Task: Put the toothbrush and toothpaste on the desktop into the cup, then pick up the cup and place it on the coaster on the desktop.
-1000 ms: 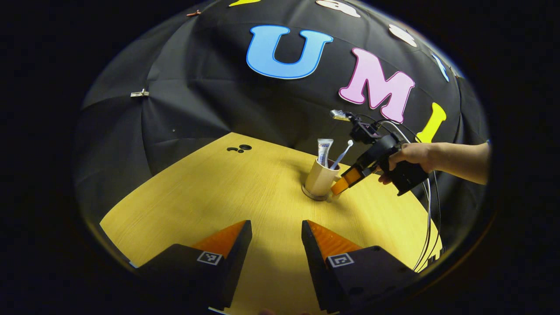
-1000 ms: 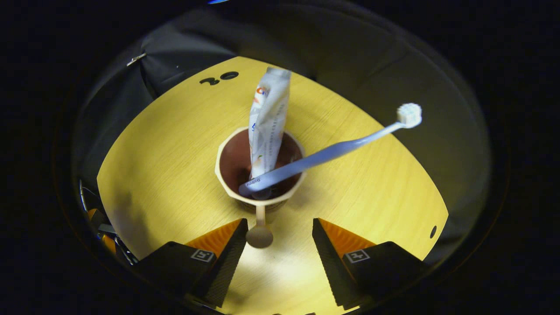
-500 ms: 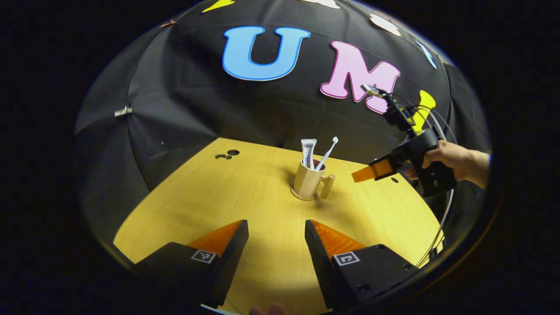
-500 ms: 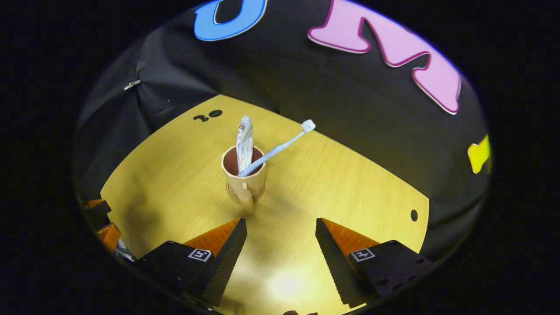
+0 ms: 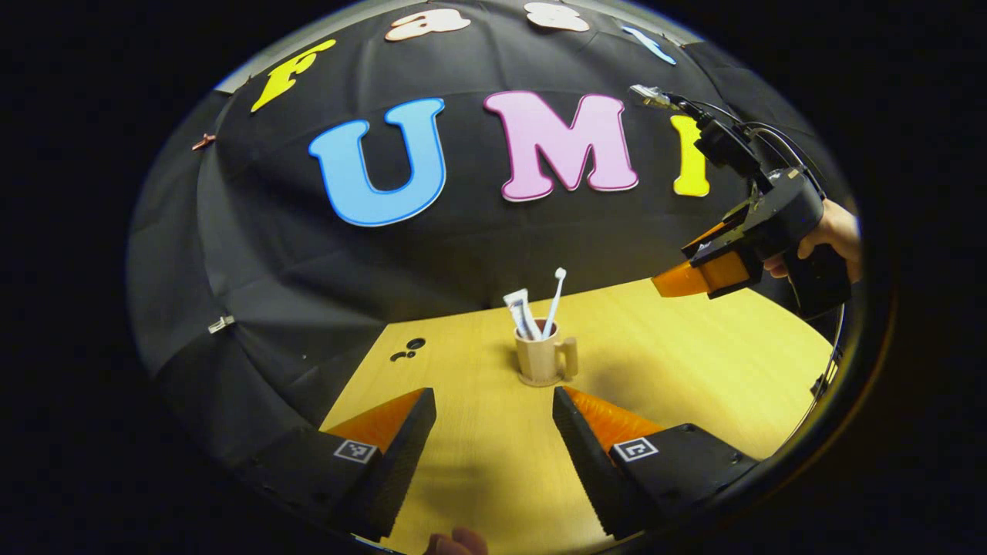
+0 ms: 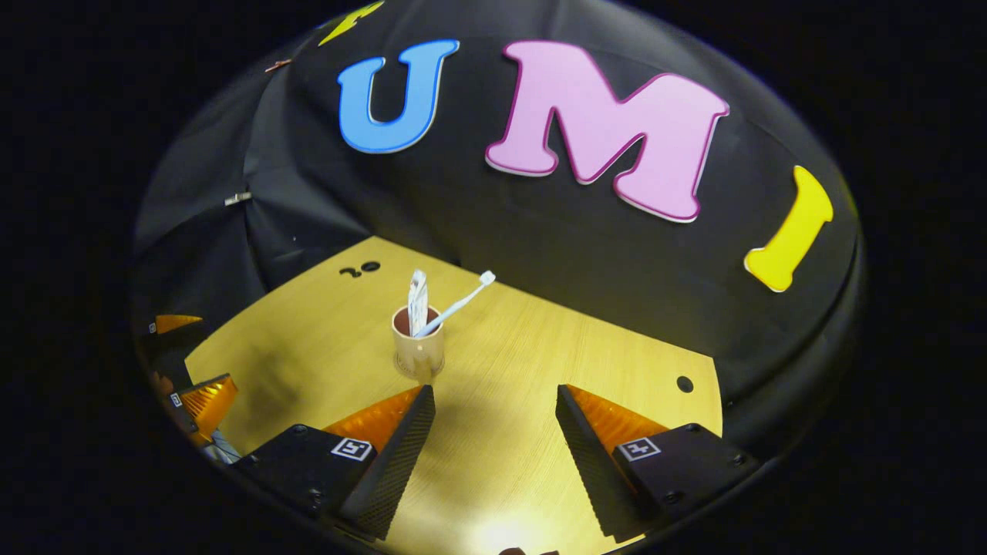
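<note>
The beige ceramic cup (image 5: 544,361) is sitting on a round wooden coaster (image 5: 541,380), straight ahead of the left gripper (image 5: 493,420) and nearer to it. The white plastic toothbrush (image 5: 552,302) and white toothpaste tube (image 5: 520,312) are standing upright inside. The right gripper (image 6: 493,416) is hanging farther off, cup ahead-left. Both claws are gaping, holding nothing. Task appears complete.

We see a dim booth lit from overhead: the desktop (image 6: 540,362) is bright with a glare patch right below the right gripper (image 6: 493,401). Cup (image 5: 541,359) casts a soft shadow. Both views sharp at centre, with strong fisheye bending and darkening toward the edges.
</note>
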Available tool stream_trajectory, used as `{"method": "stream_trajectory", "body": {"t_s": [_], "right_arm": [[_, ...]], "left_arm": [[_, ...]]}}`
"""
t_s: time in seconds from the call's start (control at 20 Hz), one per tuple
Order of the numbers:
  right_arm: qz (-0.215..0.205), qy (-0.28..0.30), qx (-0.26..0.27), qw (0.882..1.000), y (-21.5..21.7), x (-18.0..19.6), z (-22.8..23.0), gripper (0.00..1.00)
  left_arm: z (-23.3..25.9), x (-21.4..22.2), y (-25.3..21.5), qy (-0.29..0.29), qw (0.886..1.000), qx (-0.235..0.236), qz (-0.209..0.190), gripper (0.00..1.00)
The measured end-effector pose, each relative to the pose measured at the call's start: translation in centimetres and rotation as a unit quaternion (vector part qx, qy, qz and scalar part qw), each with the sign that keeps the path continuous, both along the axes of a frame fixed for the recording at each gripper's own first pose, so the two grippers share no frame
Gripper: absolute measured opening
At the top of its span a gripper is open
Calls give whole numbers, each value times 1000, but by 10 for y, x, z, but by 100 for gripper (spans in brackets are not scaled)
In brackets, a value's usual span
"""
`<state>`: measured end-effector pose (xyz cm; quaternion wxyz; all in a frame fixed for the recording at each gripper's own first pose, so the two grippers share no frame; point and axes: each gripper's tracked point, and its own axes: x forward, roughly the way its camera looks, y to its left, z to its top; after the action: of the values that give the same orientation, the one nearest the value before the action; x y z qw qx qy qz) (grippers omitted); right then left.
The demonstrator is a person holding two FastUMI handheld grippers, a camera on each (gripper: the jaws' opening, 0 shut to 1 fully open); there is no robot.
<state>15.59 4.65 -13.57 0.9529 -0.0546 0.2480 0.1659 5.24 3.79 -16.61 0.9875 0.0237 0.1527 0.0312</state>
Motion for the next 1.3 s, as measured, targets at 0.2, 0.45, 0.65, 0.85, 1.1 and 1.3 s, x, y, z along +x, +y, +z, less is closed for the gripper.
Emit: {"method": "stream_trajectory", "body": {"t_s": [0.2, 0.45, 0.65, 0.85, 1.1, 1.3], "right_arm": [[-12, -55, 2, 998, -20, -25, 29, 98], [-28, -85, 12, 996, -35, -62, 44, 98], [-44, -97, 29, 994, -48, -85, 54, 98], [-55, -108, 44, 992, -60, -99, 64, 98], [-64, -106, 46, 991, -74, -113, 62, 98], [-70, -104, 47, 991, -81, -119, 59, 98]], "left_arm": [[36, -3, -20, -21, 999, -26, -14, 96], [69, -8, -35, -39, 998, -38, -28, 96], [86, -16, -46, -51, 997, -36, -36, 96], [93, -24, -56, -54, 997, -43, -40, 96], [98, -29, -60, -58, 997, -40, -40, 96], [98, -31, -64, -56, 997, -39, -43, 96]]}}
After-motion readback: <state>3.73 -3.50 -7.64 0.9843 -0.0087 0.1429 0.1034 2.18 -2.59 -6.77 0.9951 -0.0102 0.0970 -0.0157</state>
